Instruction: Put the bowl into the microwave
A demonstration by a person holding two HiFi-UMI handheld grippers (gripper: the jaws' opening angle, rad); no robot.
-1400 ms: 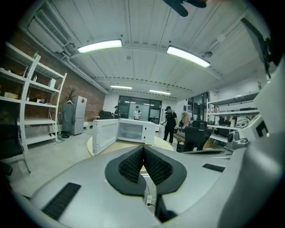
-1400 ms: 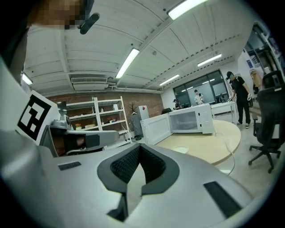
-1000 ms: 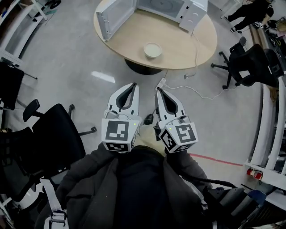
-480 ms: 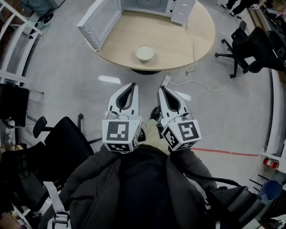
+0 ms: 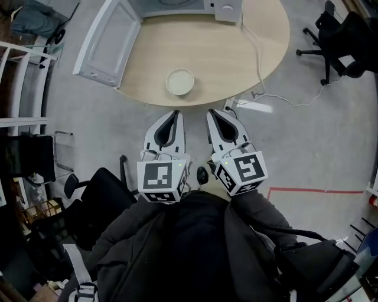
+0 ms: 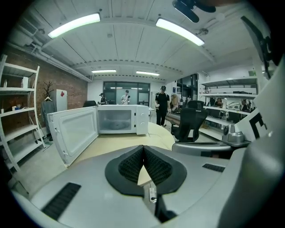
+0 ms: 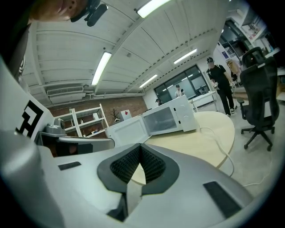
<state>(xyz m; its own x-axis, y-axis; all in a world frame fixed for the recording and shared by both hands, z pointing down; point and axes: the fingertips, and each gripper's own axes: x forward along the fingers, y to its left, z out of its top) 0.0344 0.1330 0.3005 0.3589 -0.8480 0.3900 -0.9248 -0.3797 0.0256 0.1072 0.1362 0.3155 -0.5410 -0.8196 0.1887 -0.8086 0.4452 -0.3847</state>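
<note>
A white bowl [image 5: 180, 82] stands near the front edge of the round wooden table [image 5: 236, 59]. The white microwave [image 5: 177, 6] sits at the table's far side with its door [image 5: 109, 41] swung wide open to the left. My left gripper [image 5: 174, 113] and right gripper [image 5: 214, 112] are held side by side over the floor, just short of the table edge, both shut and empty. In the left gripper view the microwave [image 6: 118, 119] and its open door [image 6: 73, 133] lie ahead past the left gripper [image 6: 143, 149]. The right gripper [image 7: 141, 149] also faces the microwave [image 7: 171, 118]. My jaws hide the bowl in both gripper views.
A white cable [image 5: 254, 41] runs from the microwave over the table edge to a power strip [image 5: 236, 103] on the floor. Black office chairs stand at the near left [image 5: 88, 194] and far right [image 5: 336, 29]. White shelving [image 5: 23, 76] lines the left. People [image 6: 162, 104] stand far behind.
The table, bowl and microwave have come closer and lower in the head view as the person walked forward. Both grippers keep their shut, side-by-side pose.
</note>
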